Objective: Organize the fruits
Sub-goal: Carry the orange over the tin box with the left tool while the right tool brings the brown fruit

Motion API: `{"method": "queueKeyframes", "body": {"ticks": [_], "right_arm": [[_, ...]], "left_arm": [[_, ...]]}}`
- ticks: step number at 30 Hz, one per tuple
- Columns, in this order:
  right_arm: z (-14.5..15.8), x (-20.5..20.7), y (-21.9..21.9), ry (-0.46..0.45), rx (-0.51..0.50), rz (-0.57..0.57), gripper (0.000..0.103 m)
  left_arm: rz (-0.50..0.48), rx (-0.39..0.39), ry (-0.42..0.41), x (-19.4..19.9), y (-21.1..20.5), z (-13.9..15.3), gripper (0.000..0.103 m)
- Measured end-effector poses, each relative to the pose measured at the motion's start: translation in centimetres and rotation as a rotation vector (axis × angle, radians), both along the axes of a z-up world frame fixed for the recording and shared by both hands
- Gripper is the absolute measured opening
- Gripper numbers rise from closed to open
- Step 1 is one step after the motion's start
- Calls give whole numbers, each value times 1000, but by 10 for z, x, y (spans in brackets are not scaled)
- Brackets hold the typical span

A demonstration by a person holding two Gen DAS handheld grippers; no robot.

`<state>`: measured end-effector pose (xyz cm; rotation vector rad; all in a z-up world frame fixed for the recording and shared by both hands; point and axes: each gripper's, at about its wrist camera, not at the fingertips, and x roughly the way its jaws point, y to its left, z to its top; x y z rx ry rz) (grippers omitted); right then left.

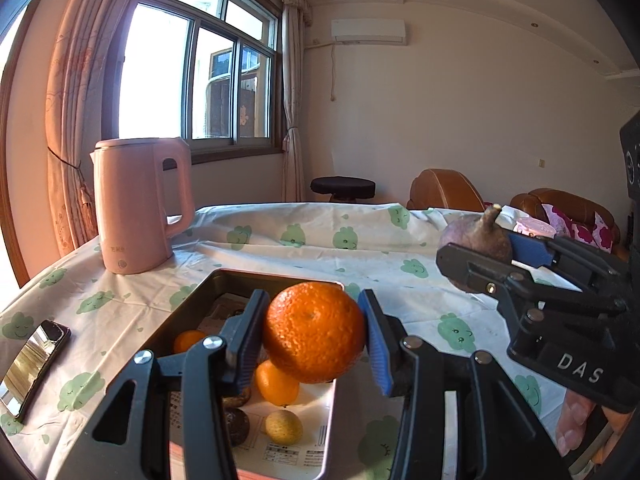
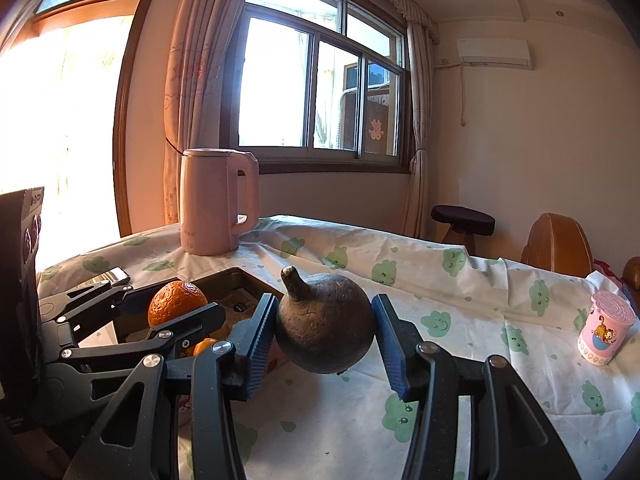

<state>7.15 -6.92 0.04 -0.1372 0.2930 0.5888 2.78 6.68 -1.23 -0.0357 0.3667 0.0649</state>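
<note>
My left gripper (image 1: 314, 334) is shut on a large orange (image 1: 314, 332), held above the dark metal tray (image 1: 208, 292). Inside the tray lie two small oranges (image 1: 277, 386), a yellowish fruit (image 1: 284, 426) and a dark brown fruit (image 1: 236, 426). My right gripper (image 2: 324, 328) is shut on a dark purple-brown round fruit with a stem (image 2: 324, 328), held over the tablecloth to the right of the tray (image 2: 224, 280). In the left wrist view the right gripper (image 1: 480, 248) with that fruit (image 1: 476, 236) hangs at the right. In the right wrist view the left gripper (image 2: 176, 304) with the orange (image 2: 176, 304) sits at the left.
A pink kettle (image 1: 140, 204) stands on the table behind the tray. A phone (image 1: 32, 364) lies at the table's left edge. A small pink cup (image 2: 606, 330) stands at the right. A stool (image 1: 342, 188) and brown chairs (image 1: 444, 190) are beyond the table. A person's fingers (image 1: 576, 424) hold the right gripper.
</note>
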Motion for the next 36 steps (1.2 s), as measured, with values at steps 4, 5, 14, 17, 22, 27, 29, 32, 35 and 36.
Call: {"method": "queueKeyframes", "body": {"ticks": [4, 5, 14, 17, 22, 27, 29, 32, 35, 36], "right_arm": [[0, 1, 12, 2, -7, 18, 51], [0, 1, 15, 3, -9, 23, 51], [1, 0, 32, 0, -17, 56, 51], [2, 0, 36, -1, -19, 63, 51], [3, -1, 44, -3, -22, 75, 51], [2, -2, 52, -1, -27, 86, 51], [2, -2, 55, 0, -28, 91, 51], [3, -4, 57, -2, -30, 96, 51], [3, -3, 61, -1, -31, 100, 51], [3, -3, 62, 0, -32, 102, 51]], "left_arm": [[16, -2, 1, -4, 9, 0, 48], [20, -2, 1, -5, 11, 0, 48], [51, -10, 4, -9, 27, -1, 48], [61, -9, 5, -10, 31, -1, 48], [78, -7, 1, -13, 39, -1, 48], [99, -12, 0, -15, 49, -1, 48], [107, -11, -2, -17, 51, -1, 48], [120, -6, -4, -17, 55, -1, 48], [131, -2, -2, -17, 60, -2, 48], [134, 1, 0, -17, 61, -2, 48]]}}
